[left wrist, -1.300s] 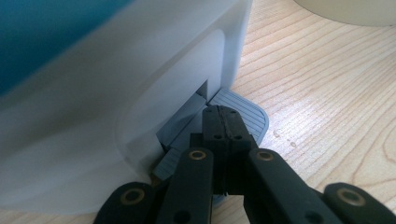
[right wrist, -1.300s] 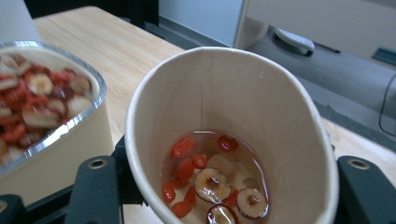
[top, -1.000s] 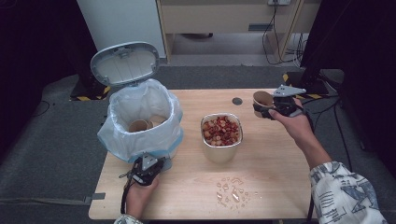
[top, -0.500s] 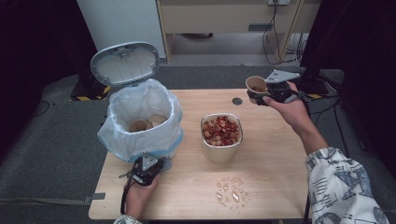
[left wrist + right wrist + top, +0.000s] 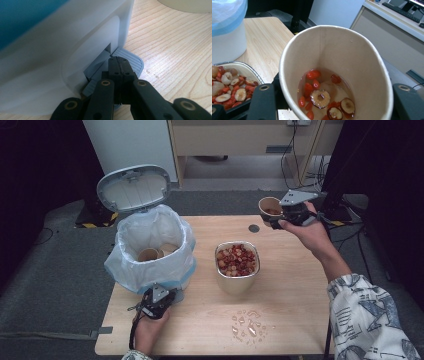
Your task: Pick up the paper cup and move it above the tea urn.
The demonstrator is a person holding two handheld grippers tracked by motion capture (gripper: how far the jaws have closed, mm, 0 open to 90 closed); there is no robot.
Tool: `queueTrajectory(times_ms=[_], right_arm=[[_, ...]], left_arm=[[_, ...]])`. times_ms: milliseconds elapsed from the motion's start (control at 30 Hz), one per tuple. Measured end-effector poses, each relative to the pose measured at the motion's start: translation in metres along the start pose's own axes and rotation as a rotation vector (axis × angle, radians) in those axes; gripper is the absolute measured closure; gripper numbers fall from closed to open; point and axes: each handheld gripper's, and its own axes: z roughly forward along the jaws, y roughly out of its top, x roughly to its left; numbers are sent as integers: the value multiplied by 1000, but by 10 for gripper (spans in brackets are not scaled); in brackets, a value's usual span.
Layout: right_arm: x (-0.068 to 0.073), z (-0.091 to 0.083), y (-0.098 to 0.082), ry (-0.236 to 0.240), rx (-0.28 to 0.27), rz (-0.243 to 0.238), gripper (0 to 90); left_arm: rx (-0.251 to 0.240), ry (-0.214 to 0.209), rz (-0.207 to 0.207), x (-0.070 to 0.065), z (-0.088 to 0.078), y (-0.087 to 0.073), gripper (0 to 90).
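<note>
Pressing the bin's pedal [image 5: 127, 58], the left gripper [image 5: 156, 301] is clenched empty; the bin [image 5: 150, 247] is open, cups inside. Beyond the filled metal container [image 5: 237, 265], the right gripper [image 5: 280, 212] grasps a paper cup [image 5: 270, 206] aloft, contents apparently unpoured.

no text, label, brand, number or sign can be read on anything in these views.

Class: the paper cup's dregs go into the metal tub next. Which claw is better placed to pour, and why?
Right. The right claw already grips the paper cup, lifted behind the metal tub. The left claw is shut, pressing the bin's pedal.
</note>
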Motion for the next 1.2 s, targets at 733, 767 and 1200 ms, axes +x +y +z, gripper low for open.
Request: queueTrajectory(times_ms=[733, 767, 1200], right_arm=[[-2, -10, 37, -21, -47, -75, 373], [-1, -10, 39, -21, -47, -79, 373], [1, -13, 44, -10, -54, -92, 372]], left_arm=[[-2, 1, -1, 0, 0, 0, 892], [-2, 1, -1, 0, 0, 0, 892], [-2, 2, -1, 0, 0, 0, 892]])
